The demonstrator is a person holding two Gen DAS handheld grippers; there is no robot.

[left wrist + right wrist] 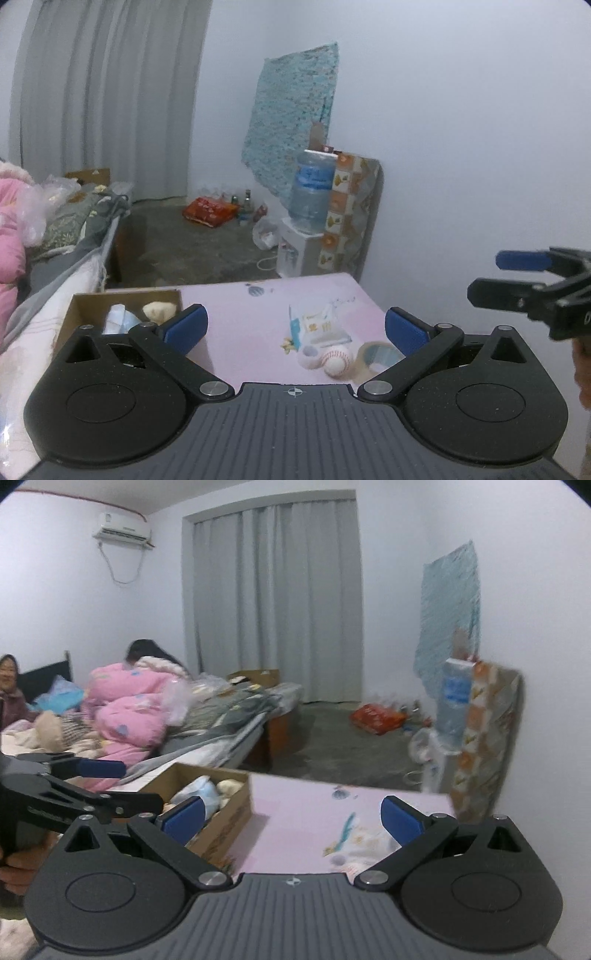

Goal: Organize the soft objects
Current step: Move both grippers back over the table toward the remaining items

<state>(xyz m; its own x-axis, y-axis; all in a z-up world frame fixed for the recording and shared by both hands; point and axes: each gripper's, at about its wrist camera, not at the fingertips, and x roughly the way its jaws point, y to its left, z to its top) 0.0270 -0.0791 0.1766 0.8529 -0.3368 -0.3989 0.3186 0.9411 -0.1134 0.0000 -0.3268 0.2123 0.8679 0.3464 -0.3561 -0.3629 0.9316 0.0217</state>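
Observation:
A brown cardboard box stands at the left of the pink tabletop, holding a light blue soft item and a beige plush. It also shows in the right wrist view with the same soft items. A baseball, a small pink roll and a tape roll lie together near the table's front. My left gripper is open and empty above the table. My right gripper is open and empty; it also shows at the right in the left wrist view.
A printed picture marks the tabletop. A water dispenser with a blue bottle and a patterned cover stand behind the table. A bed with pink bedding and two people lies to the left. Bags and bottles litter the floor.

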